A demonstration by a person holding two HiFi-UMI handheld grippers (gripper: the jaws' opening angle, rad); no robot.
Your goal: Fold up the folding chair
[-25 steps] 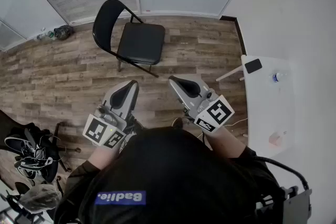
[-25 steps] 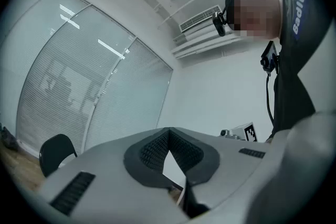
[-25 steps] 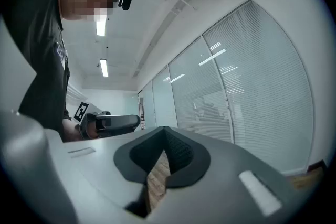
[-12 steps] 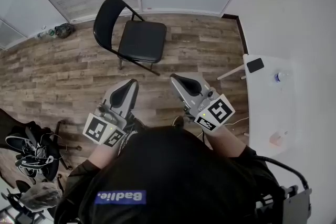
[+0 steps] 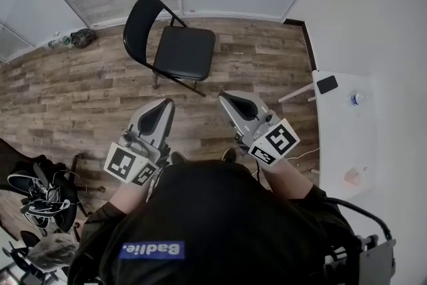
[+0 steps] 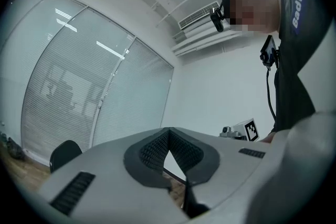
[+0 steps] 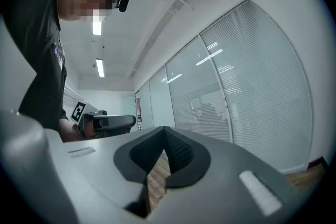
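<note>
A black folding chair (image 5: 181,53) stands unfolded on the wood floor near the blinds, its seat level and its rounded backrest (image 5: 143,18) on the left. Both grippers are held level in front of the person, well short of the chair and touching nothing. My left gripper (image 5: 164,107) is shut and empty, and so is my right gripper (image 5: 229,101). In the left gripper view the shut left gripper (image 6: 168,135) has the chair's backrest (image 6: 64,152) low at its left. The right gripper view shows the shut right gripper (image 7: 164,135) with only floor past it.
A white table (image 5: 339,143) stands at the right with a dark phone (image 5: 326,84) and a small bottle (image 5: 356,99) on it. A rack with shoes and cables (image 5: 37,191) sits at the lower left. A dark bag (image 5: 80,39) lies by the blinds.
Both grippers have edged slightly forward toward the chair, and the view has shifted a little with them. The jaws stay shut and the chair has not been touched.
</note>
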